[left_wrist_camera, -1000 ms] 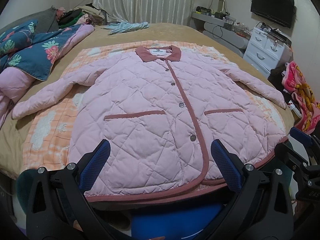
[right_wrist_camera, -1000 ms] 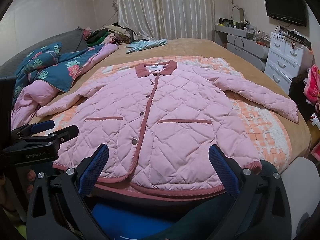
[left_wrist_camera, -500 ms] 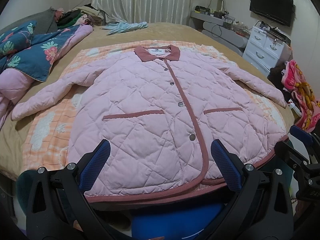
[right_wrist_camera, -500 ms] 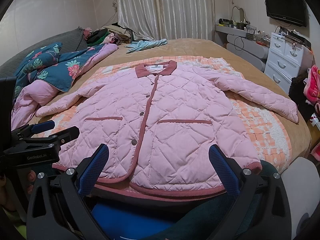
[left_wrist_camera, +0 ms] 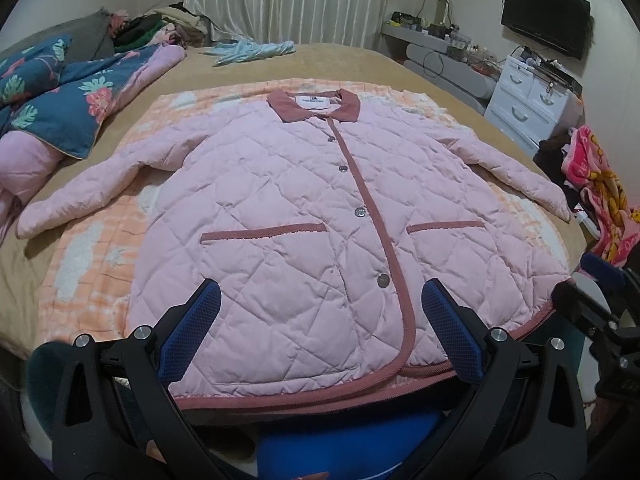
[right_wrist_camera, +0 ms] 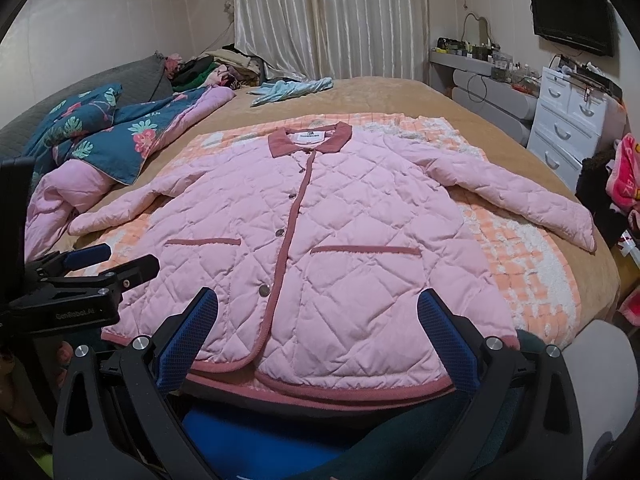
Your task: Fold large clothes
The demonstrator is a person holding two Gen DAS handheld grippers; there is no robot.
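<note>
On a tan bed (left_wrist_camera: 360,60), a pink quilted jacket (left_wrist_camera: 304,232) lies flat, buttoned, sleeves spread; near its hem, the left gripper (left_wrist_camera: 320,336) and right gripper (right_wrist_camera: 318,336) hover wide apart, holding nothing.

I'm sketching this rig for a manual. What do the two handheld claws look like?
Both match: the left claw and right claw have black plastic frames with silver screws and two fingers faced with blue textured pads. The left claw's side, seen in the right wrist view, carries white lettering, too blurred to read.
</note>
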